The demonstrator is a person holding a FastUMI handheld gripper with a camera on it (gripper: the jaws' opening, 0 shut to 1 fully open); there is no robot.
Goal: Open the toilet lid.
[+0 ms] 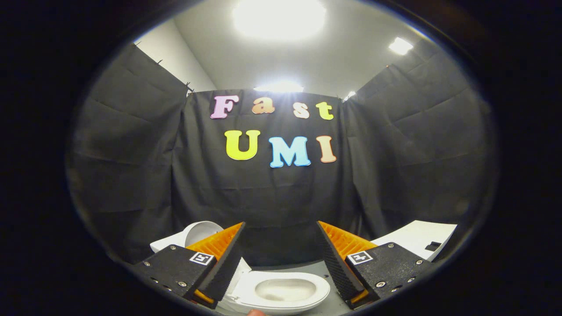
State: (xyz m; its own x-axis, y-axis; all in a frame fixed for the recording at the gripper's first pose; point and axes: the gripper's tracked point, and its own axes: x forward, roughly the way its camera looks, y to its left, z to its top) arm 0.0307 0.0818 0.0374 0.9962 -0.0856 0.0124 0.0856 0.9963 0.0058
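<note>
A white toilet (285, 292) sits low, just below and between my fingers. Its oval seat ring and the greyish bowl inside are exposed. A white rounded piece (203, 231), which looks like the raised lid, stands behind the left finger (221, 267) and is partly hidden by it. My gripper (281, 224) is open, held above the toilet with nothing between its fingers. The fingers touch neither the bowl nor the rounded piece.
A white flat-topped object (421, 240) with a small dark slot lies beyond the right finger. Grey floor (307, 266) shows behind the toilet. Black cloth walls close in the booth on three sides.
</note>
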